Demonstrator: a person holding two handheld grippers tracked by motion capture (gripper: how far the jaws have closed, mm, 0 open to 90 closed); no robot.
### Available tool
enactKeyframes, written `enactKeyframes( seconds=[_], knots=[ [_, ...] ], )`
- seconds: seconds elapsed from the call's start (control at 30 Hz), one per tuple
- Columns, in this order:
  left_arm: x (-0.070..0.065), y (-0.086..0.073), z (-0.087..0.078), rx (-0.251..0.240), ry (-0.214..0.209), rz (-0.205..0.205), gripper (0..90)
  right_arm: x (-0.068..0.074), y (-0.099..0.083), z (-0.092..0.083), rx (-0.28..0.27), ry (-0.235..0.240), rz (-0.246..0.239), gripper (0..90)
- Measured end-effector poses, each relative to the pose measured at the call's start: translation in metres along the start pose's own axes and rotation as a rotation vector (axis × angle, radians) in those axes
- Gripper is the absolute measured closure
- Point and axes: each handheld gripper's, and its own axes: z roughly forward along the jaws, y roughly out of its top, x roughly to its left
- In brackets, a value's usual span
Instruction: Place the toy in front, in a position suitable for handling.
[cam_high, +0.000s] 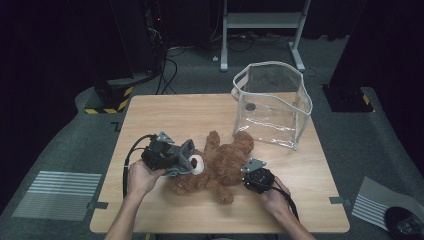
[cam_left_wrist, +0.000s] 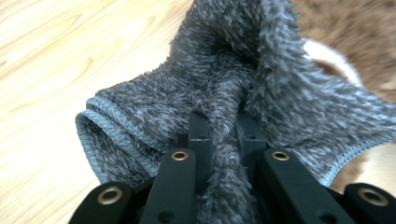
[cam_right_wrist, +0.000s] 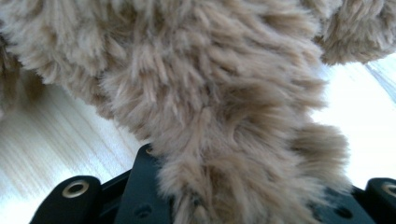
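A brown teddy bear (cam_high: 222, 165) lies on its back in the middle of the wooden table (cam_high: 165, 112). Over its head sits a grey fuzzy knit piece (cam_high: 182, 156) with a stitched hem. My left gripper (cam_high: 174, 160) comes in from the left, shut on a fold of that grey knit (cam_left_wrist: 233, 84); in the left gripper view the gripper (cam_left_wrist: 223, 126) pinches the fabric tightly, with the bear's fur (cam_left_wrist: 336, 28) behind. My right gripper (cam_high: 248, 176) is at the bear's lower right, and its jaws (cam_right_wrist: 233, 196) are shut on a furry limb (cam_right_wrist: 224, 116).
A clear plastic bag (cam_high: 272, 102) with white trim stands open at the table's back right, close to the bear's upper paw. Beyond the table are a white metal stand (cam_high: 262, 22) and cables on the floor.
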Motion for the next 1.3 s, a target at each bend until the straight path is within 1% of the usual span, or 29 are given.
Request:
enactKeyframes(
  seconds=[0.07, 0.1, 0.2, 0.3, 0.37, 0.43, 0.57, 0.7, 0.73, 0.83, 0.87, 0.9, 0.93, 1.0, 1.07, 1.13, 1.17, 1.2, 1.27, 1.3],
  knots=[
    [0.002, -0.007, -0.001, 0.001, 0.016, -0.022, 80.2, 0.000, 0.001, 0.001, 0.003, -0.003, 0.003, 67.6],
    [0.001, -0.011, -0.004, -0.006, 0.019, -0.029, 80.2, 0.000, 0.001, 0.001, 0.002, -0.004, 0.008, 67.6],
    [-0.011, -0.022, -0.016, -0.040, 0.020, -0.025, 79.9, 0.000, 0.002, 0.003, 0.007, -0.012, 0.011, 67.6],
    [-0.023, -0.034, -0.021, -0.055, 0.009, -0.026, 79.7, 0.001, 0.004, 0.004, 0.010, -0.013, 0.019, 67.6],
    [-0.027, -0.040, -0.019, -0.057, -0.004, -0.042, 79.7, 0.001, 0.004, 0.005, 0.010, -0.014, 0.016, 67.6],
    [-0.030, -0.043, -0.013, -0.044, 0.018, -0.038, 79.7, 0.001, 0.005, 0.005, 0.011, -0.011, 0.017, 67.6],
    [-0.028, -0.047, 0.001, -0.018, 0.048, -0.040, 79.9, 0.000, 0.005, 0.005, 0.010, -0.013, 0.018, 67.5],
    [-0.025, -0.055, 0.002, 0.008, 0.062, -0.051, 80.0, 0.000, 0.005, 0.005, 0.012, -0.012, 0.024, 67.5],
    [-0.026, -0.059, 0.001, 0.008, 0.060, -0.058, 79.9, -0.001, 0.005, 0.005, 0.012, -0.011, 0.022, 67.4],
    [-0.029, -0.067, -0.005, -0.013, 0.018, -0.080, 79.8, -0.001, 0.005, 0.005, 0.013, -0.011, 0.023, 67.4],
    [-0.031, -0.068, -0.005, -0.016, 0.014, -0.083, 79.8, -0.001, 0.005, 0.005, 0.011, -0.011, 0.023, 67.4],
    [-0.034, -0.069, -0.005, -0.017, 0.015, -0.081, 79.7, -0.001, 0.005, 0.005, 0.012, -0.011, 0.023, 67.3],
    [-0.036, -0.069, -0.003, -0.012, 0.026, -0.072, 79.7, -0.001, 0.005, 0.005, 0.011, -0.010, 0.025, 67.3],
    [-0.036, -0.069, 0.005, 0.012, 0.052, -0.059, 79.7, -0.001, 0.005, 0.005, 0.012, -0.010, 0.022, 67.3],
    [-0.031, -0.066, 0.015, 0.025, 0.062, -0.064, 79.8, -0.001, 0.005, 0.005, 0.010, -0.011, 0.017, 67.3],
    [-0.024, -0.061, 0.023, 0.031, 0.071, -0.061, 79.8, -0.001, 0.006, 0.005, 0.010, -0.009, 0.018, 67.3],
    [-0.022, -0.058, 0.026, 0.032, 0.073, -0.066, 79.9, 0.000, 0.006, 0.005, 0.010, -0.008, 0.019, 67.2],
    [-0.019, -0.055, 0.029, 0.033, 0.075, -0.065, 79.9, 0.000, 0.006, 0.005, 0.010, -0.006, 0.017, 67.2],
    [-0.013, -0.048, 0.033, 0.035, 0.089, -0.065, 80.0, 0.001, 0.007, 0.006, 0.010, -0.002, 0.014, 67.2],
    [-0.010, -0.044, 0.035, 0.041, 0.099, -0.058, 80.0, 0.001, 0.007, 0.006, 0.012, 0.001, 0.012, 67.2]
  ],
)
